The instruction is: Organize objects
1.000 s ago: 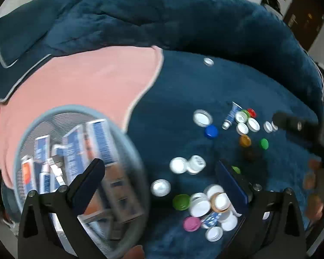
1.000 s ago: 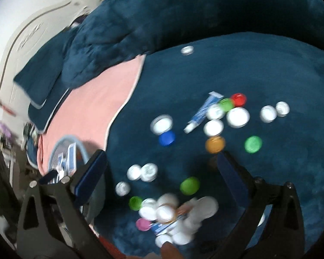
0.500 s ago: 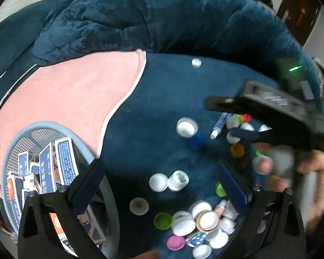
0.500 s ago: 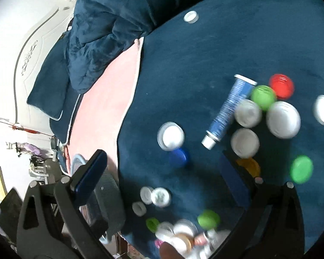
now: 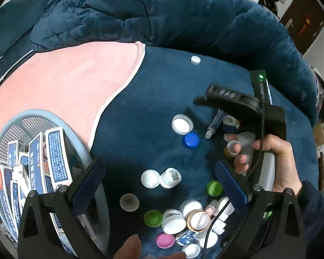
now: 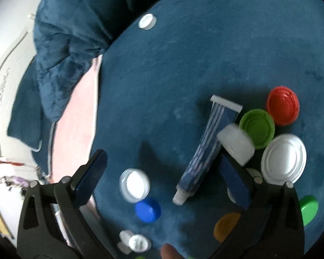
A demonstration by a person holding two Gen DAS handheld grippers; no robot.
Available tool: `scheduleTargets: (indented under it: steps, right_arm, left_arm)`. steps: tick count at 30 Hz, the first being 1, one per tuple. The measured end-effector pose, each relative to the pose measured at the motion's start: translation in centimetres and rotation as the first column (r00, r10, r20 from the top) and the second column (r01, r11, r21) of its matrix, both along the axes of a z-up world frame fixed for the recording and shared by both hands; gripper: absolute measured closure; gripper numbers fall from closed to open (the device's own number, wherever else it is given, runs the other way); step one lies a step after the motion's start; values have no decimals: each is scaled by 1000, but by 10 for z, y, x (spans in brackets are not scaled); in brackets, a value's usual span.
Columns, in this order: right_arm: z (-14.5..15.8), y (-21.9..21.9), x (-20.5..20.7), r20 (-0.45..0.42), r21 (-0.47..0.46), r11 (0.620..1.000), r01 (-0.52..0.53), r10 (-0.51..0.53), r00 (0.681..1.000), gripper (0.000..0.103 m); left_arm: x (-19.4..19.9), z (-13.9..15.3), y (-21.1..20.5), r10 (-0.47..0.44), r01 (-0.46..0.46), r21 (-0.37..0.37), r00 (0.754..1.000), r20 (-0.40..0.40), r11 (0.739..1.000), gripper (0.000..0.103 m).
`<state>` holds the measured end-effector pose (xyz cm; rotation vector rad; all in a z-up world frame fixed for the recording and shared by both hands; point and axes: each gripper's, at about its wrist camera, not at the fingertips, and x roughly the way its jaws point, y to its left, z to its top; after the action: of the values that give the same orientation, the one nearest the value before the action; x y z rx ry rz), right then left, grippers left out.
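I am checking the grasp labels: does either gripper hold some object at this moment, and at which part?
Nothing is held. The left gripper is open above the caps. The right gripper is open over the blue tube, not closed on it.

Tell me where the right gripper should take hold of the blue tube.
Grip the blue tube mid-body, from above, jaws closing across its narrow width. It lies flat on the blanket, white cap toward the camera; a white cap crowds its right flank, so stay nearer the cap end.
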<state>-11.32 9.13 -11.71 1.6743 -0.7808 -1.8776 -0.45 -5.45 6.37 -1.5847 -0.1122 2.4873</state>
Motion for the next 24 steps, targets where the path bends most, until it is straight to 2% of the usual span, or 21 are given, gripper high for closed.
scheduleTargets:
  steps: [1,3,4,5,6,10,16,17,20,24]
  right_arm:
    - [-3,-3,0,-2,61,998,-9,9,1000,22]
    - [-1,-7,3,-25,193,980,-39,45,999,59]
    - [2,-8,5,-41,248,967,-54,66,997,69]
    - [4,-5,6,-48,250,966,-71,86,995,78]
    - [4,-2,6,-45,218,972,-83,94,995,82]
    - [11,19,16,-21,104,986,-131,134,991,84]
    - [39,26,58,-9,-7,975,-221,220,975,81]
    - [40,26,64,-4,-22,976,-216,216,976,79]
    - [45,34,81,-23,-6,982,-188,188,982,49]
    - [46,37,107,-20,14,973,-231,231,973,47]
  left_arm:
    - [0,-1,0,-2,2,-7,1000,1,1000,1]
    - [0,-1,0,-1,1,-6,1000,2,1000,1]
    - [0,-1,-1,1,-1,-1,1000,3,1000,1]
    - [1,0,0,1,-1,2,1000,1,1000,1]
    - [2,1,1,-1,1,1,1000,-3,1000,1]
    - [9,5,11,-52,51,-47,998,-24,998,1]
    - [21,0,22,-115,115,-101,993,2,988,1]
    - [24,-3,25,-125,125,-124,992,8,984,1]
    - [32,-4,26,-148,146,-175,989,6,974,1]
    - [42,7,17,-158,154,-163,987,-12,975,1]
